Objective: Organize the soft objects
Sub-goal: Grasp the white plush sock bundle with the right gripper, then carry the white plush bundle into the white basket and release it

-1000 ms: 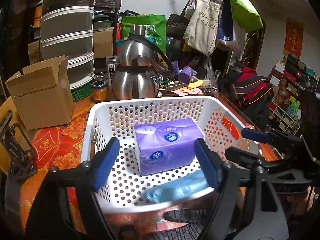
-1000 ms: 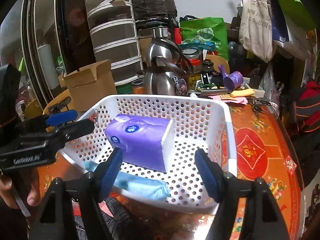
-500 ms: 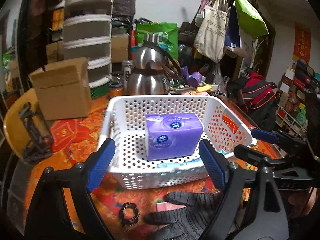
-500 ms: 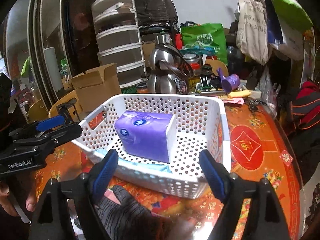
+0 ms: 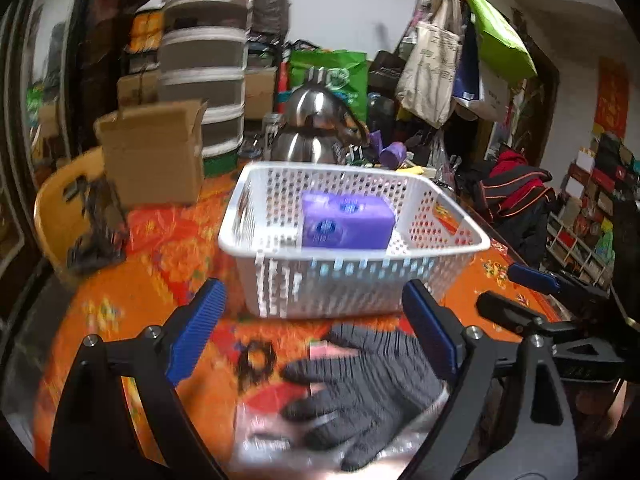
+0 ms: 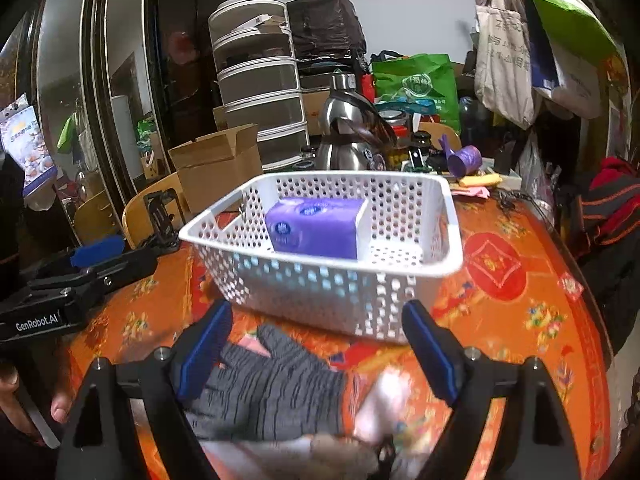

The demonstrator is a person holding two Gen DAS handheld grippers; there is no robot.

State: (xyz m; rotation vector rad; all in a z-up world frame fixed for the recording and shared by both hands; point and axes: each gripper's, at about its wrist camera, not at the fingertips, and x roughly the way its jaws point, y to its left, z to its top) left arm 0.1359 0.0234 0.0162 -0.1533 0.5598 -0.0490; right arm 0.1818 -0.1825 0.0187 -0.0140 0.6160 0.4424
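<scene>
**Cluttered table, both my grippers spread above a grey glove**

Orange-and-red patterned cloth covers the table (image 6: pixel 520 320) where I work, with shelves, bags and boxes crowding the room behind it.

My left gripper (image 5: pixel 312 332) points down at the near edge of the table. Its blue-padded jaws stand wide apart and have just been opening; they grip nothing. Between and below them lies a grey knitted glove (image 5: pixel 360 384), flat on the cloth, blurred in this view. A small dark ring-shaped thing (image 5: pixel 256 362) lies just left of the glove; I cannot tell what it is.

My right gripper (image 6: pixel 316 344) is likewise spread wide, its jaws having just been opening, and it holds nothing. The same glove (image 6: pixel 272 392) shows beneath it, nearer its left pad, with something pale and blurred (image 6: pixel 384 404) beside the glove.

Just beyond the glove stands a white perforated basket (image 6: pixel 320 284). Inside it a purple tissue pack (image 6: pixel 312 226) sits on its long side, and a light blue soft item (image 5: pixel 360 268) shows dimly through the holes of the near wall.

Behind the basket stand a steel kettle (image 6: pixel 348 136), an open cardboard box (image 6: pixel 216 172) to its left, and a stack of plastic drawers (image 6: pixel 260 88). A green bag (image 6: pixel 420 84) and hanging tote bags (image 6: pixel 508 48) fill the back right.
</scene>
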